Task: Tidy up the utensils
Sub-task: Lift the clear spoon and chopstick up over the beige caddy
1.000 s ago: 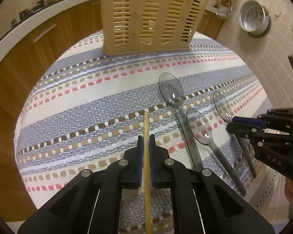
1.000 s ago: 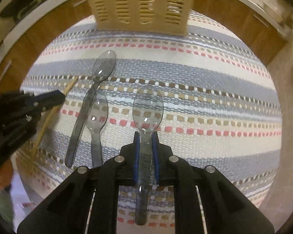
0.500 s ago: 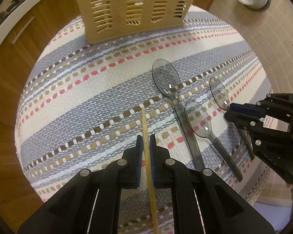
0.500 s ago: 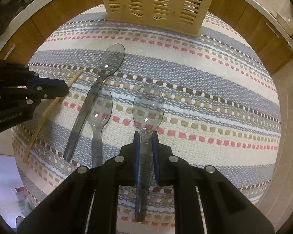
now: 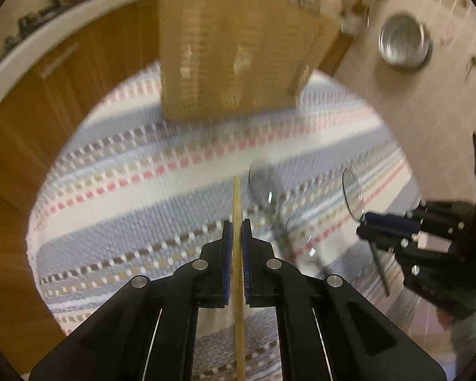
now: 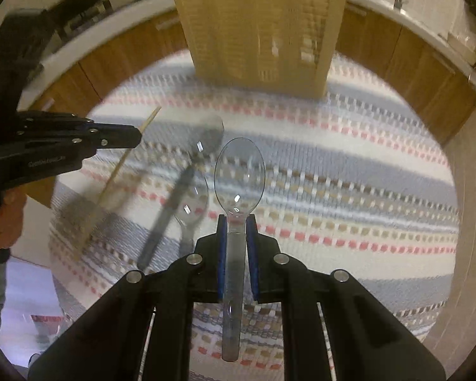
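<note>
My left gripper is shut on a thin wooden chopstick and holds it above the striped cloth. My right gripper is shut on the handle of a clear plastic spoon, lifted off the cloth. Two more clear spoons lie on the cloth between the grippers; one shows in the left wrist view. A beige slotted utensil basket stands at the far edge of the table, also in the right wrist view. The left gripper shows at left in that view.
The round table is ringed by wooden cabinets with a white counter. A metal colander hangs on the tiled wall at right. The views are motion-blurred.
Both grippers have lifted with their utensils and tilted up toward the basket. The held spoon and chopstick have left the cloth; the two other spoons stay put.
</note>
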